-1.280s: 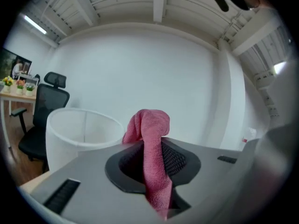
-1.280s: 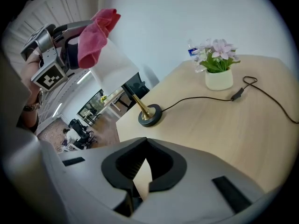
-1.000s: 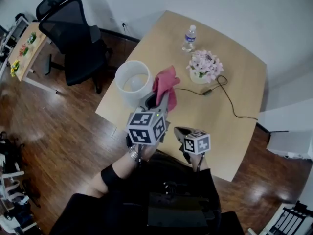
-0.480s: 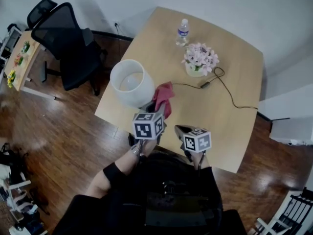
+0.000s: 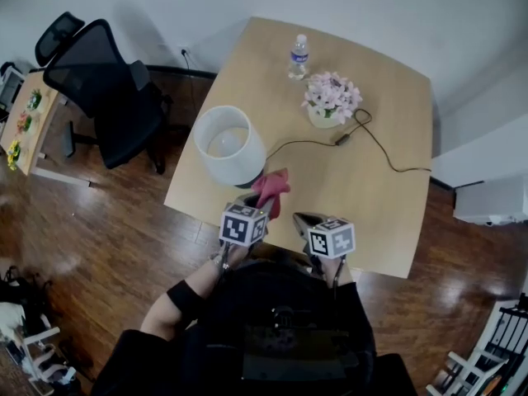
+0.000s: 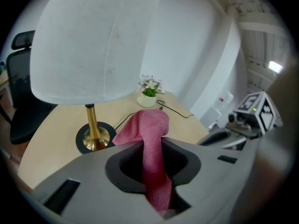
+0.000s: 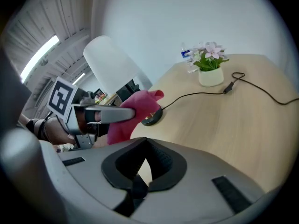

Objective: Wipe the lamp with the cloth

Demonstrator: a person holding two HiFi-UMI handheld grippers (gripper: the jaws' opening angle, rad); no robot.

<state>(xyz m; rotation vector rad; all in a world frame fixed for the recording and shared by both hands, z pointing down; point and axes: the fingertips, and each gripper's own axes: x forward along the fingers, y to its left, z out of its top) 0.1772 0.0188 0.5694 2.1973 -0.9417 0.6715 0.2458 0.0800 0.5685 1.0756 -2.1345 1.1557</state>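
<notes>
Cloth (image 5: pixel 272 188), pink, was clamped between the jaws of the left hand-held gripper (image 6: pixel 156 174). Its free end was bunched forward as a wiping pad, low beside the lamp (image 5: pixel 228 145) near the table (image 5: pixel 363 196) edge. Right hand-held gripper (image 7: pixel 142 167) stood slightly parted and empty, held back, apparently in reserve to steady the lamp.

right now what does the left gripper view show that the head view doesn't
Only the left gripper view: the lamp's brass stem and dark base under the shade. Only the head view: the water bottle and the wood floor. Both: the white shade, the pink cloth clamped in the left gripper, and the flower pot.
</notes>
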